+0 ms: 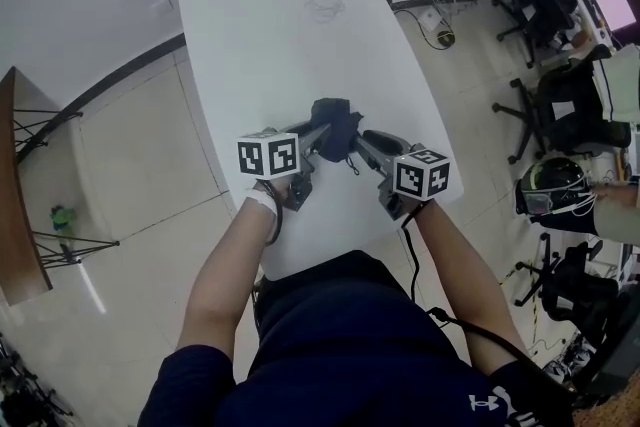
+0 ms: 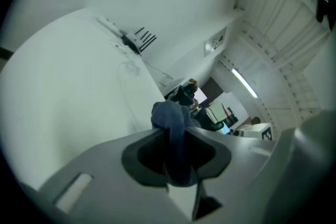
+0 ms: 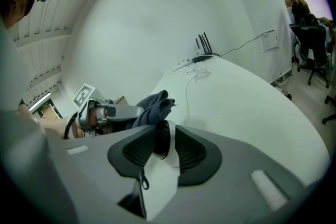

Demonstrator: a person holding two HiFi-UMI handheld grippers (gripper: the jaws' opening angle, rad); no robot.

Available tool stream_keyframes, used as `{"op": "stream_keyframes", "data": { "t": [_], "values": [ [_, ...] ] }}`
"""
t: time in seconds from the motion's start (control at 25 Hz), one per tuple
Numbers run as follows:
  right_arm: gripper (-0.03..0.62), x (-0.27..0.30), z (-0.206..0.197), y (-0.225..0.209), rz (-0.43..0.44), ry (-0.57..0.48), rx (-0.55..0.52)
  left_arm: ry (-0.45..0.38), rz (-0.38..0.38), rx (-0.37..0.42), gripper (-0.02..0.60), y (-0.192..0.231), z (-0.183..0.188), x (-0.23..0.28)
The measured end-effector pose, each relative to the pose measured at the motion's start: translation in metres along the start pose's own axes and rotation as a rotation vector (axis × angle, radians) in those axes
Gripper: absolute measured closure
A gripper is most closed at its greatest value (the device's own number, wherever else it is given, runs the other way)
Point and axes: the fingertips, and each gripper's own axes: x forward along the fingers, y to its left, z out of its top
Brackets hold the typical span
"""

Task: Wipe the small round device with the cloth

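left gripper (image 2: 176,139): jaws pinched tight on dark blue cloth (image 2: 169,115) | right gripper (image 3: 165,128): jaws narrow, clamping small round device (image 3: 161,140) edge-on | cloth bunched against device's far side | both over near end of white table (image 1: 300,45)

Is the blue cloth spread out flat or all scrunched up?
Scrunched up: the cloth hangs in a bunched lump, pinched between the left tool's jaws.

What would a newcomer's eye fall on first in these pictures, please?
First the dark blue cloth, bunched over the near end of the white table, with the left gripper shut on it. Right beside it, the right gripper clamps a small round black-and-white device.
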Motion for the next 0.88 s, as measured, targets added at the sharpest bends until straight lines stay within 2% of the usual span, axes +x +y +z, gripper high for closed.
{"op": "stream_keyframes", "data": {
  "t": [0.12,0.24,0.56,0.64,0.72,0.76,0.8,0.84,0.88],
  "values": [
    [0.474,0.000,0.001,-0.001,0.001,-0.007,0.007,-0.019,0.048,-0.096,0.495,0.029,-0.013,0.003],
    [0.473,-0.001,0.001,-0.002,0.003,-0.016,0.012,0.011,0.148,-0.061,0.497,0.050,-0.020,0.003],
    [0.473,-0.002,0.001,-0.002,0.008,-0.014,0.009,0.123,0.325,0.159,0.497,0.071,-0.039,0.009],
    [0.473,-0.001,0.001,-0.002,0.009,-0.014,0.013,0.163,0.390,0.266,0.497,0.074,-0.040,0.008],
    [0.473,0.000,0.002,-0.002,0.010,-0.011,0.014,0.214,0.484,0.438,0.494,0.081,-0.040,0.006],
    [0.473,0.000,0.002,-0.002,0.010,-0.008,0.012,0.234,0.514,0.515,0.494,0.082,-0.041,0.006],
    [0.473,0.000,0.002,-0.002,0.010,-0.006,0.009,0.238,0.521,0.553,0.494,0.079,-0.042,0.007],
    [0.473,0.000,0.002,-0.002,0.010,-0.004,0.007,0.221,0.508,0.535,0.495,0.072,-0.042,0.006],
    [0.473,0.000,0.002,-0.002,0.010,-0.003,0.005,0.179,0.482,0.462,0.495,0.062,-0.038,0.002]
  ]
}}
